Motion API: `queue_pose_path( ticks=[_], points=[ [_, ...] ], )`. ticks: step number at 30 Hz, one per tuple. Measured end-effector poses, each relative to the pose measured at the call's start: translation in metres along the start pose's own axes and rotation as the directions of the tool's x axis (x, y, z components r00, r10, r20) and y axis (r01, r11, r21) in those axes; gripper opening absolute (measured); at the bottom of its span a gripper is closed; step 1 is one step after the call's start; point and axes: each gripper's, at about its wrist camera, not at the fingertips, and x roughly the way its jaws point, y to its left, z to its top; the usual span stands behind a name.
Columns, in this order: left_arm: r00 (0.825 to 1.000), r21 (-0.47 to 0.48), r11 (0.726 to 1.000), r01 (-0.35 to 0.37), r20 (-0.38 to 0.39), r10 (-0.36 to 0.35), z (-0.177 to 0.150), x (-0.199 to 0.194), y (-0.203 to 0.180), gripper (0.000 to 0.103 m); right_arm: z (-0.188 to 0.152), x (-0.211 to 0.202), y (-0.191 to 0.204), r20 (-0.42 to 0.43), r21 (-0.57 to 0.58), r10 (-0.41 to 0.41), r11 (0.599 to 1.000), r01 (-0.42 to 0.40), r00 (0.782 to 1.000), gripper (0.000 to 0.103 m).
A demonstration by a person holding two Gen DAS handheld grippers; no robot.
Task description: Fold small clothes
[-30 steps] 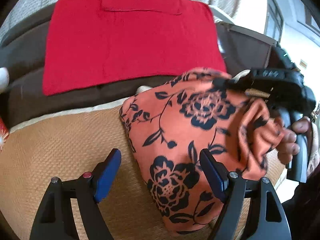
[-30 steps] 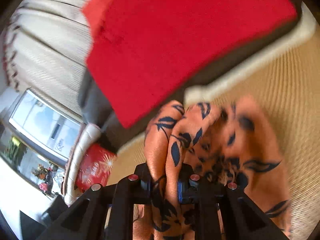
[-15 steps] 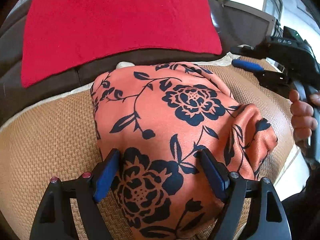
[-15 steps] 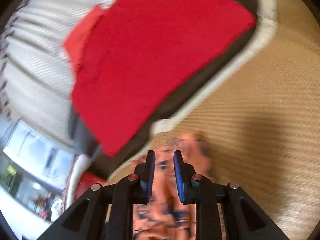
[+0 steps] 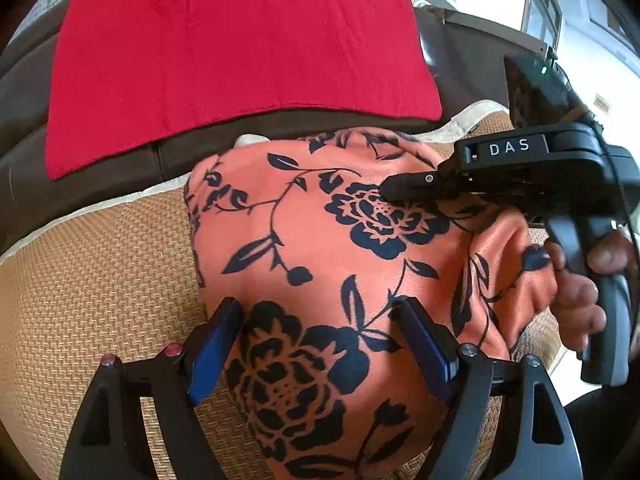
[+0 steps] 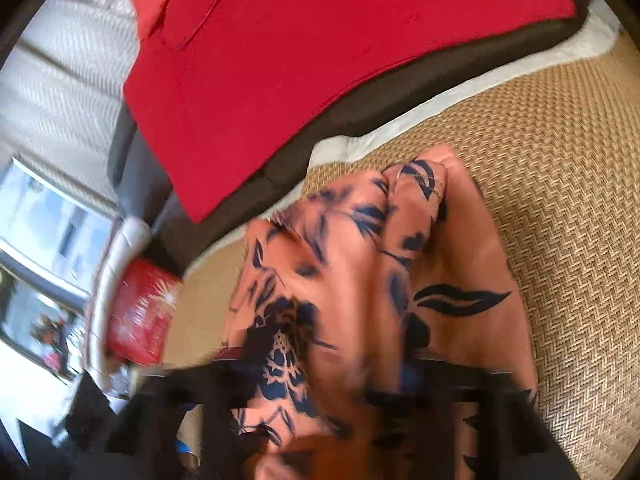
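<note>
Behind floral garment (image 5: pixel 320 264): red cloth (image 5: pixel 240 48); woven mat (image 5: pixel 100 280)

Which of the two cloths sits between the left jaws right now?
The orange floral garment on the woven mat. The plain red cloth lies farther back, draped on the dark sofa back, away from both grippers.

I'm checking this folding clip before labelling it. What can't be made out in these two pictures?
- Right gripper: the right wrist view is motion-blurred, so its closing jaws' hold on the cloth is unreadable.
- Cloth's near end: cut off by the left wrist view's bottom edge.
- Garment type: bunched up.
- Red cloth: top cut off.
</note>
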Motion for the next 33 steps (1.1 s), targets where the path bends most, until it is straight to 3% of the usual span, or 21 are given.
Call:
queue_pose_path(
  ticks=[4, 9, 11, 14, 16, 20, 22, 24, 27, 30, 33],
  points=[
    [0.997, -0.004, 1.0, 0.005, 0.071, -0.005, 0.005, -0.011, -0.004, 0.082, -0.004, -0.019, 0.013, 0.089, -0.033, 0.005, 0.999, -0.002, 0.996, 0.02],
    [0.985, 0.031, 0.999, -0.012, 0.174, 0.007, 0.013, -0.031, -0.019, 0.082, -0.008, -0.048, 0.029, 0.219, -0.086, -0.02, 0.996, 0.039, 0.976, 0.019],
    [0.993, 0.044, 0.999, -0.026, 0.115, 0.02, 0.006, -0.016, -0.022, 0.082, -0.006, -0.045, 0.021, 0.209, -0.059, -0.051, 0.996, 0.065, 0.977, 0.019],
    [0.997, 0.071, 0.995, -0.071, -0.007, 0.071, -0.002, 0.014, -0.026, 0.082, -0.002, -0.02, -0.011, 0.094, 0.053, -0.102, 0.994, 0.097, 0.99, 0.019],
    [0.996, 0.084, 0.993, -0.085, -0.006, 0.086, -0.005, 0.017, -0.028, 0.083, -0.003, -0.005, -0.027, 0.028, 0.111, -0.091, 0.99, 0.087, 0.995, 0.02],
    [0.998, 0.051, 0.997, -0.059, -0.002, 0.059, -0.006, 0.006, -0.023, 0.083, -0.002, -0.012, -0.03, 0.029, 0.157, -0.05, 0.987, 0.045, 0.998, 0.025],
    [0.999, 0.025, 0.999, -0.039, 0.027, 0.038, -0.005, -0.003, -0.013, 0.083, -0.001, -0.025, -0.034, 0.045, 0.178, -0.046, 0.983, 0.037, 0.998, 0.025],
    [0.996, 0.015, 0.999, -0.045, 0.083, 0.043, -0.004, -0.023, -0.005, 0.083, -0.001, -0.048, -0.037, 0.114, 0.185, -0.059, 0.982, 0.037, 0.992, 0.025],
    [0.988, -0.009, 0.996, -0.085, 0.127, 0.085, -0.004, -0.033, 0.015, 0.083, -0.003, -0.083, -0.029, 0.264, 0.167, -0.098, 0.984, 0.054, 0.96, 0.025],
    [0.988, -0.072, 0.989, -0.127, 0.079, 0.132, -0.009, -0.026, 0.036, 0.083, -0.004, -0.098, -0.011, 0.35, 0.076, -0.01, 0.997, -0.018, 0.937, 0.025],
    [0.984, -0.091, 0.98, -0.178, 0.003, 0.179, -0.01, -0.015, 0.048, 0.083, -0.003, -0.085, 0.005, 0.302, 0.009, 0.093, 0.995, -0.1, 0.949, 0.025]
  ],
)
